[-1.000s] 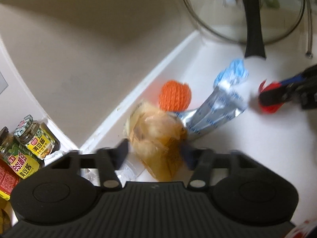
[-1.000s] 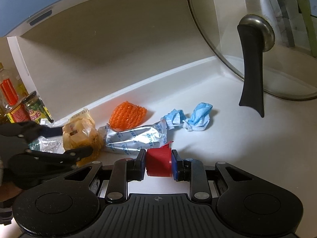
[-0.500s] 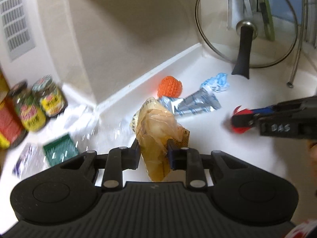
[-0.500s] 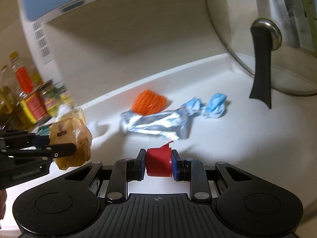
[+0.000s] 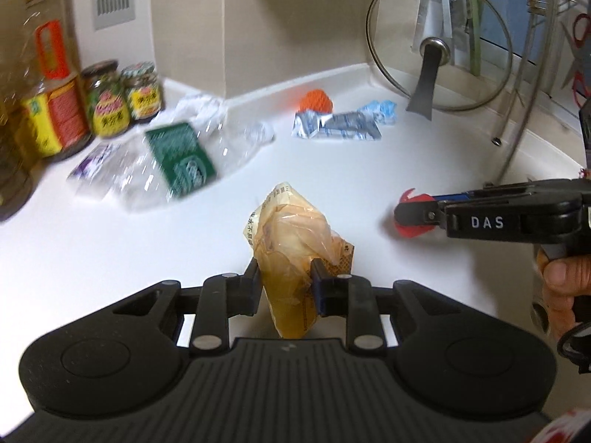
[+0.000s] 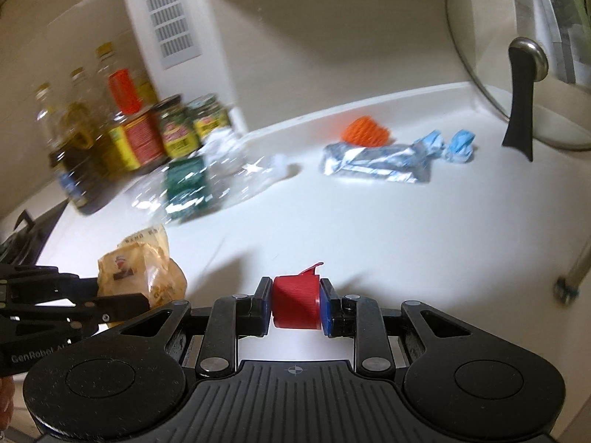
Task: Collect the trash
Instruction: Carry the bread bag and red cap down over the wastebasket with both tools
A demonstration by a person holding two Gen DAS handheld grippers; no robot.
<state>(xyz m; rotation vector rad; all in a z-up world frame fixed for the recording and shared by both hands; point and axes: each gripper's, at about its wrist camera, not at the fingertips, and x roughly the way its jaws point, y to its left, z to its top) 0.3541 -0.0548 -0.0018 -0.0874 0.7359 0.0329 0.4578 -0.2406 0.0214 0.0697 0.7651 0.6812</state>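
I see the crumpled yellow plastic bag (image 5: 295, 254) at lower centre, the clear crushed plastic bottle (image 5: 177, 162) upper left of it, the silver foil wrapper (image 5: 336, 129) upper right, before the round glass pot lid (image 5: 439, 44).

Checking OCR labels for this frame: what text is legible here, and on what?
"DAS": white letters on the side of the right gripper, seen from the left wrist.
"GenRobot A": cut off, on the left gripper body, seen from the right wrist.
Yellowish wrapper: a column of printed characters, too small to read.
Jar labels, oil bottle label, green packet, silver wrapper: printed, too blurred to read.
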